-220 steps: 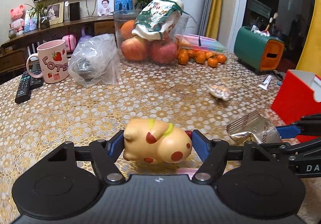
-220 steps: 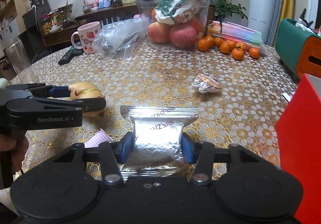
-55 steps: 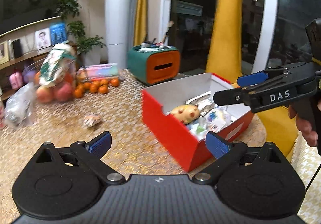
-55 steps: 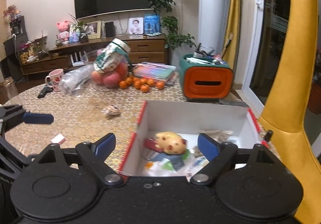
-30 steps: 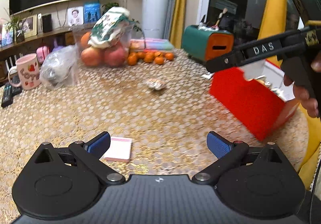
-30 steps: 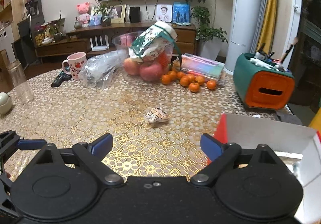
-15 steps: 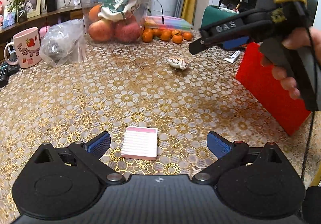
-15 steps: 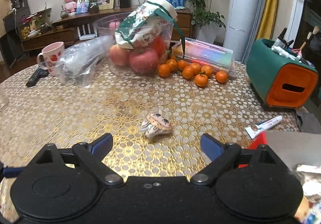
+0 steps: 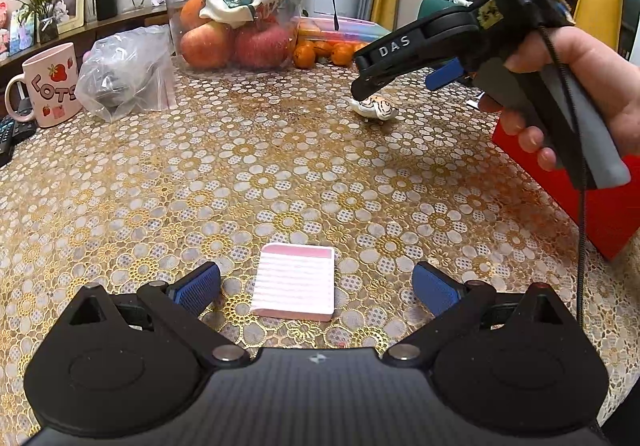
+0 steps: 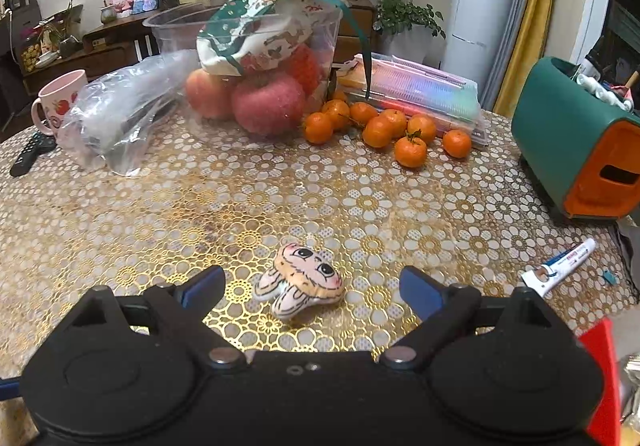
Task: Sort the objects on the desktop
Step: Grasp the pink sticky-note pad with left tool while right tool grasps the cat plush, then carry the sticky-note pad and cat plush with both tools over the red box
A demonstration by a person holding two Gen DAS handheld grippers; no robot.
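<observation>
A pink-and-white lined notepad (image 9: 295,279) lies flat on the gold floral tablecloth, between the spread blue pads of my left gripper (image 9: 316,286), which is open and clear of it. A small plush animal face (image 10: 305,280) lies on the cloth between the wide blue pads of my right gripper (image 10: 311,288), also open and not touching. In the left wrist view the right gripper (image 9: 394,72), held by a hand, hovers over the same plush toy (image 9: 375,107). The red box (image 9: 592,190) stands at the right.
At the back stand a clear tub of apples with a printed bag (image 10: 264,58), loose tangerines (image 10: 380,126), a pen case, a plastic bag (image 9: 128,72), a pink mug (image 9: 48,86) and remotes. A green-and-orange holder (image 10: 580,142) and a small tube (image 10: 560,266) sit at the right.
Both grippers swung away from the red box and sank toward the table. The notepad now sits between the left pads and the plush toy between the right pads.
</observation>
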